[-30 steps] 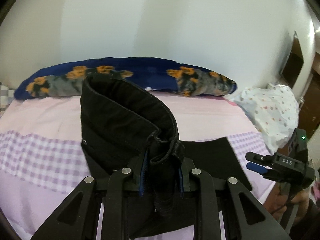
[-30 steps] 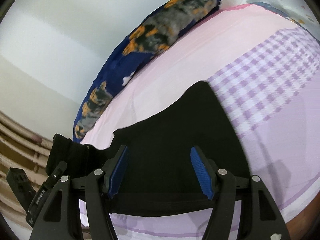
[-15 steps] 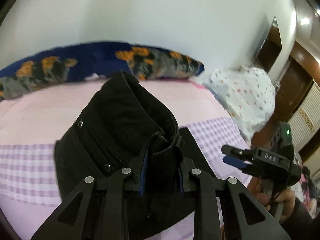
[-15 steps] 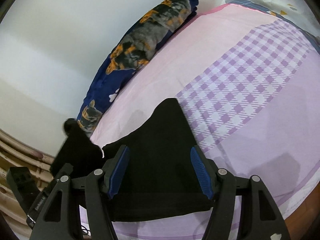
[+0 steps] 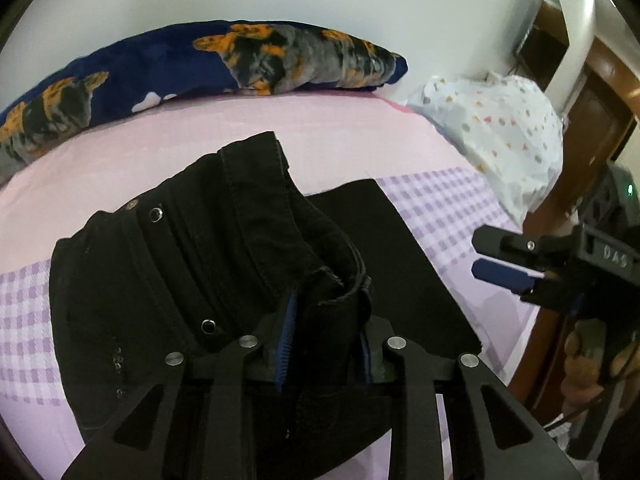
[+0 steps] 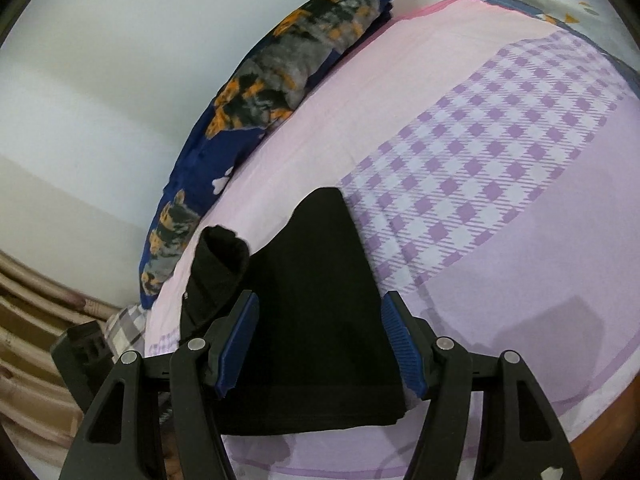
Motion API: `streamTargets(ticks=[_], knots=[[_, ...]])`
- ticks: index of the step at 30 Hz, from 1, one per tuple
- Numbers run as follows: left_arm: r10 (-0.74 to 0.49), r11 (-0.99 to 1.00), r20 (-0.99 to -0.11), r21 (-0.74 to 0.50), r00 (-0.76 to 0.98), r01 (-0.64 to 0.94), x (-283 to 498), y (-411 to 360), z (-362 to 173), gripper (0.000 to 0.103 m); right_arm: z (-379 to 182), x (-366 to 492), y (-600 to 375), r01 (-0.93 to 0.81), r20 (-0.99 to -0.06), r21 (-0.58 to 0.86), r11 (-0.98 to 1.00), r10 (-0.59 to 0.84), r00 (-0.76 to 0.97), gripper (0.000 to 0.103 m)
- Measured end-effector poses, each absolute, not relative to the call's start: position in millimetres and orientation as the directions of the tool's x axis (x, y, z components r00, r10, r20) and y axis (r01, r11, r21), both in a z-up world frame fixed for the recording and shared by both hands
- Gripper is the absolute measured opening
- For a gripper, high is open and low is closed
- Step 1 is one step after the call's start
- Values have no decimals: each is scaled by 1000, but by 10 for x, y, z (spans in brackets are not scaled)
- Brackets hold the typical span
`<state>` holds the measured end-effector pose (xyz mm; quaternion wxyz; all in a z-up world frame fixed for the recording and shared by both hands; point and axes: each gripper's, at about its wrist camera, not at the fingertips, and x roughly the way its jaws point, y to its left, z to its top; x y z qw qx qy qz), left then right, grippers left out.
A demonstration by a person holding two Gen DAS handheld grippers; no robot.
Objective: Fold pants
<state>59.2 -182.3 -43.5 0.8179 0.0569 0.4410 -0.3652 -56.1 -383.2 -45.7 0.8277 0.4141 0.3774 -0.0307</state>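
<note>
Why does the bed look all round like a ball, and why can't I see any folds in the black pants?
Both wrist views use fisheye lenses, so the bed bulges and the corners go dark. Right wrist view: the pants are a flat black patch showing no folds, and a soft shadow falls on the sheet. Left wrist view: sharper, with seams and snaps showing on the pants.

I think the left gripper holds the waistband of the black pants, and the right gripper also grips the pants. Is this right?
Not fully. The left gripper does hold the waistband of the black pants, though its jaws have just been opening slightly. The right gripper grips nothing: the right wrist view shows its jaws standing open above the pants.
</note>
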Motion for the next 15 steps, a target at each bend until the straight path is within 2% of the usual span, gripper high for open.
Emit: streamTargets(ticks=[4, 5, 9, 12, 15], knots=[[-548, 716, -761, -213, 346, 665, 530, -1807, -342, 36, -465, -447, -3776, 323, -661, 646, 691, 294, 691, 62], [-562, 708, -758, -235, 330, 666, 523, -1771, -305, 39, -464, -416, -3763, 310, -662, 642, 701, 302, 686, 62], [-652, 655, -699, -323, 295, 683, 457, -1601, -93, 42, -435, -327, -3694, 261, -676, 597, 759, 302, 672, 62], [-662, 664, -663, -301, 350, 685, 415, -1398, 78, 49, -453, -233, -3674, 228, -677, 602, 765, 337, 655, 62], [-607, 729, -667, -252, 432, 636, 501, -1098, 104, 51, -473, -113, -3660, 186, -665, 633, 751, 406, 627, 62]])
